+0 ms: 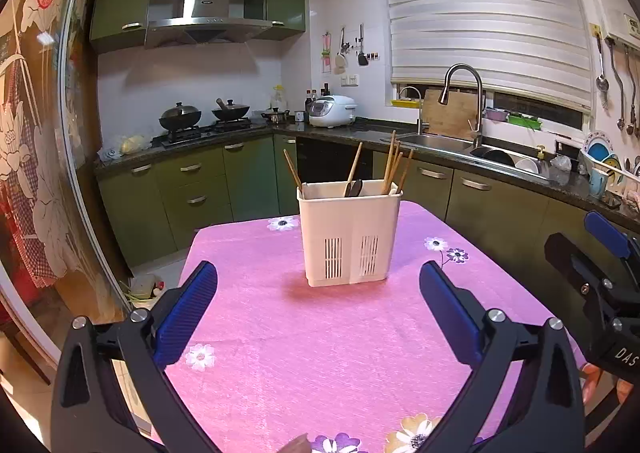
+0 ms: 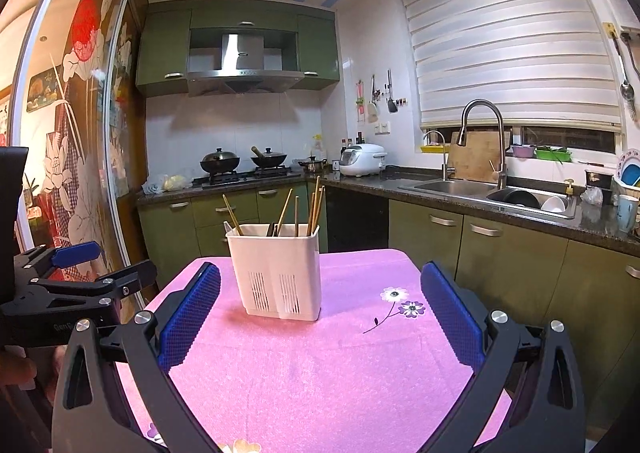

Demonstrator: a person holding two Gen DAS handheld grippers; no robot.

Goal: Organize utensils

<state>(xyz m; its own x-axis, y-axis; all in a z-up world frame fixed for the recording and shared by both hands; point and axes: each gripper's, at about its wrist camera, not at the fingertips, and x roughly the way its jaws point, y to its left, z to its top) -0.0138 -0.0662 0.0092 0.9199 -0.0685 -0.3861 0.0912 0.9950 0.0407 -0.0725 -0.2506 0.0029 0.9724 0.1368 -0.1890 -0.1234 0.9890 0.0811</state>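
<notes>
Two tongs are seen above a table covered with a pink cloth [image 1: 320,353], and both are spread wide apart with nothing held between the blue pads. A white holder [image 1: 349,233] stands upright on the cloth, ahead of both tongs and well apart from them. In the left wrist view the holder is seen between the two fingers of the left tongs [image 1: 318,285], a little to the right of the middle, and farther away than the fingertips. In the right wrist view the holder [image 2: 276,271] is seen beyond the right tongs [image 2: 320,285], closer to the left finger, and it is not touched. Several wooden chopsticks [image 1: 394,161] are placed inside the holder and lean in different directions; a dark utensil [image 1: 354,188] is also seen in it, but its kind cannot be told. The right tongs [image 1: 600,277] appear at the right edge of the left view, and the left tongs [image 2: 76,277] at the left edge of the right view. A kitchen counter with a sink [image 2: 492,191] is seen behind the table.
</notes>
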